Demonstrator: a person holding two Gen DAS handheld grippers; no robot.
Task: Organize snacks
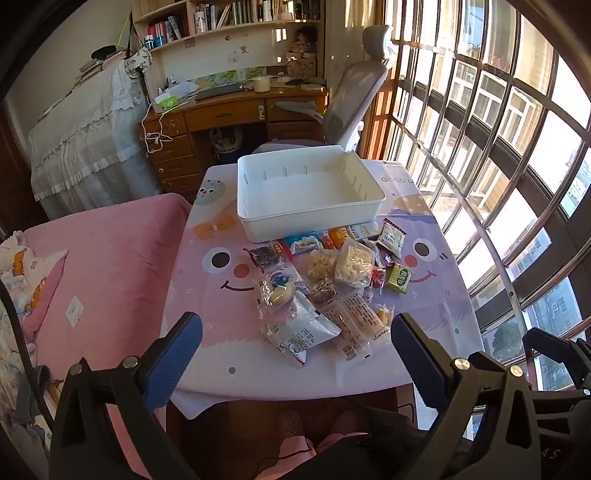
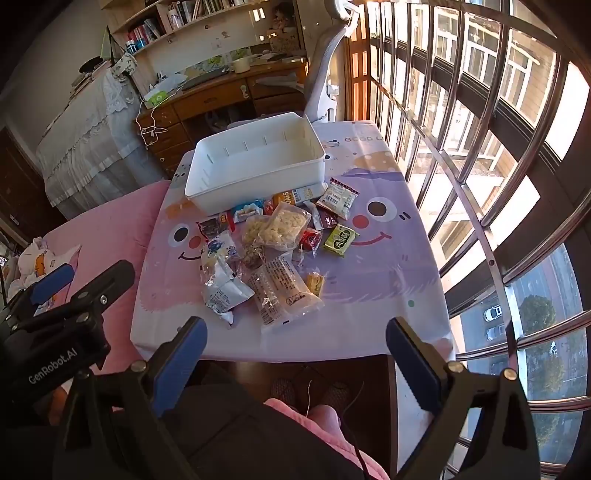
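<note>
Snacks [image 1: 317,295] – light, crinkly, slippery packets heaped mid-frame on the desk [image 1: 207,354] below the empty white bin [image 1: 258,225]; pinch flat seam edges, crackers crush. Left claw [image 1: 295,350], right claw [image 2: 295,350] – both spread, empty.

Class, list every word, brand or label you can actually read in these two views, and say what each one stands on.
"GOOD", cut off after it: on the tablecloth beside the white bin.
"GenRobot.AI": on the left gripper body, in the right wrist view.
Snack packets: print too small or blurred to read.
Book spines on the shelf: unreadable.
</note>
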